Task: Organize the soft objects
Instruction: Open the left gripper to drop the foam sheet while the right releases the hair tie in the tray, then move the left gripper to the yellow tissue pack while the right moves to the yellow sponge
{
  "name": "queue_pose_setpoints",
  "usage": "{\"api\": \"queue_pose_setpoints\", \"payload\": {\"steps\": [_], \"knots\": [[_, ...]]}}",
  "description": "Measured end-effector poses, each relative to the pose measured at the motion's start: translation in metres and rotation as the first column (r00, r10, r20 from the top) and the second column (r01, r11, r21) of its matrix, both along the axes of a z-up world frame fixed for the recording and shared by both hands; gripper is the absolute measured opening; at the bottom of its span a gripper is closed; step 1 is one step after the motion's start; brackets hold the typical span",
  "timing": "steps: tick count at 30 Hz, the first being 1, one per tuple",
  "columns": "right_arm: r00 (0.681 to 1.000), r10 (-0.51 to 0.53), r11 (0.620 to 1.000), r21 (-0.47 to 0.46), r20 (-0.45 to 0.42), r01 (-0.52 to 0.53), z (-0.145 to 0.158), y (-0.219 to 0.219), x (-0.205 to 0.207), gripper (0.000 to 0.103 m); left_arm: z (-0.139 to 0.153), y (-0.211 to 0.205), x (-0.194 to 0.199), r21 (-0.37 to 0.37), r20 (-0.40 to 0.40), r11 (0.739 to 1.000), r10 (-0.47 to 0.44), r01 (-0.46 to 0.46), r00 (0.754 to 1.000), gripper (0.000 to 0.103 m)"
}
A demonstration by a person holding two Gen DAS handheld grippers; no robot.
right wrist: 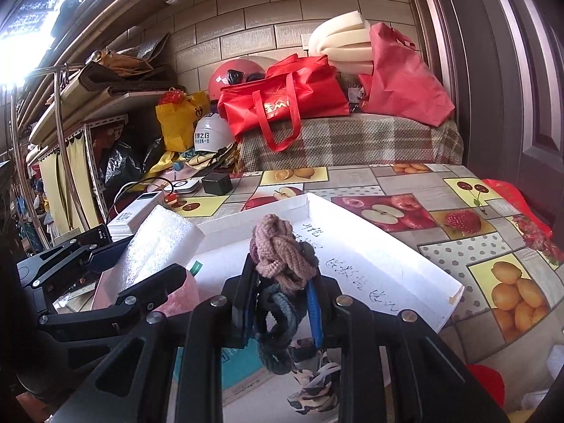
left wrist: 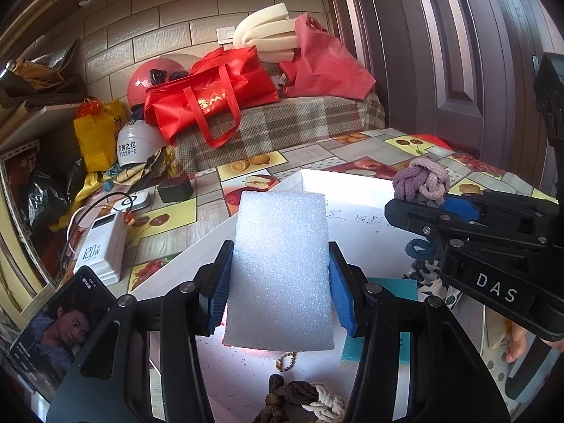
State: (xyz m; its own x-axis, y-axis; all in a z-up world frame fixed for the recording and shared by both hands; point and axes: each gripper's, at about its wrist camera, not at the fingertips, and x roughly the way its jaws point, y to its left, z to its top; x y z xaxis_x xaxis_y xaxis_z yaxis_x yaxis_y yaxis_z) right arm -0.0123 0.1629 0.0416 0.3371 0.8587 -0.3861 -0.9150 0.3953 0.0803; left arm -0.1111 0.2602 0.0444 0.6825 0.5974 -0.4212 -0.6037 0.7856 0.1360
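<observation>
My left gripper (left wrist: 280, 271) is shut on a white foam block (left wrist: 280, 268), held upright above a white shallow box (left wrist: 356, 218). The block also shows at the left of the right wrist view (right wrist: 158, 246). My right gripper (right wrist: 282, 303) is shut on a knotted rope toy, pink-mauve on top (right wrist: 278, 257) and dark blue-grey below, held above the same box (right wrist: 380, 264). In the left wrist view the right gripper (left wrist: 419, 202) comes in from the right with the knot (left wrist: 421, 178). A brown and white knotted rope (left wrist: 303, 400) lies under the left gripper.
The table has a fruit-print cloth (right wrist: 458, 225). A white power bank (left wrist: 102, 246), a phone (left wrist: 60, 328), and a black charger (left wrist: 175, 190) lie at its left. Red bags (left wrist: 211, 95), helmets and rolled foam sit on a plaid bench behind. A dark door (left wrist: 458, 53) stands right.
</observation>
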Motion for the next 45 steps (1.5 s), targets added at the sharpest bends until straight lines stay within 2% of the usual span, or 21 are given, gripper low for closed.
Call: {"api": "queue_pose_setpoints", "payload": {"steps": [1,2,3,4,5,6,7,11,21,29,38,45], "knots": [[1.000,-0.006,1.000,-0.007,0.002,0.006,0.000,0.001,0.000,0.043,0.000,0.000,-0.001,0.006,0.002,1.000,0.019,-0.019,1.000,0.054],[0.999,-0.033,0.999,-0.009,0.006,0.033,-0.001,0.000,0.001,0.055,0.001,0.001,-0.003,0.015,0.010,0.998,0.054,-0.054,0.999,0.063],[0.999,-0.053,0.999,-0.003,0.004,0.053,0.000,-0.001,0.003,0.060,0.002,0.002,-0.007,0.014,0.026,0.997,0.074,-0.075,0.997,0.077],[0.998,-0.065,0.998,0.006,-0.005,0.065,0.000,-0.003,0.005,0.061,0.002,0.006,-0.010,-0.002,0.042,0.997,0.083,-0.083,0.996,0.085],[0.997,-0.071,0.997,0.011,-0.015,0.071,-0.001,-0.005,0.007,0.068,0.003,0.009,-0.014,-0.017,0.058,0.995,0.095,-0.094,0.994,0.093],[0.997,-0.079,0.997,0.014,-0.026,0.080,-0.001,-0.006,0.009,0.076,0.003,0.012,-0.018,-0.032,0.072,0.994,0.106,-0.104,0.992,0.100],[0.996,-0.088,0.996,0.014,-0.035,0.088,-0.001,-0.007,0.012,0.080,0.003,0.014,-0.020,-0.038,0.080,0.993,0.114,-0.111,0.990,0.102],[0.994,-0.106,0.994,0.015,-0.029,0.107,-0.001,-0.007,0.011,0.082,0.003,0.008,-0.020,-0.006,0.081,0.993,0.121,-0.121,0.989,0.103],[0.993,-0.120,0.992,0.052,0.014,0.119,0.003,-0.013,0.003,0.082,0.006,0.004,-0.027,0.016,0.115,0.991,0.134,-0.136,0.984,0.103],[0.989,-0.123,0.989,0.094,0.078,0.115,0.007,-0.020,-0.009,0.082,0.008,0.005,-0.039,0.015,0.172,0.987,0.158,-0.163,0.972,0.103],[0.988,-0.091,0.992,0.103,0.122,0.079,0.007,-0.029,-0.024,0.086,0.010,0.004,-0.045,0.015,0.194,0.981,0.186,-0.193,0.963,0.103],[0.989,-0.094,0.990,0.117,0.115,0.081,0.007,-0.037,-0.026,0.086,0.009,0.003,-0.051,0.005,0.209,0.978,0.201,-0.206,0.957,0.103]]}}
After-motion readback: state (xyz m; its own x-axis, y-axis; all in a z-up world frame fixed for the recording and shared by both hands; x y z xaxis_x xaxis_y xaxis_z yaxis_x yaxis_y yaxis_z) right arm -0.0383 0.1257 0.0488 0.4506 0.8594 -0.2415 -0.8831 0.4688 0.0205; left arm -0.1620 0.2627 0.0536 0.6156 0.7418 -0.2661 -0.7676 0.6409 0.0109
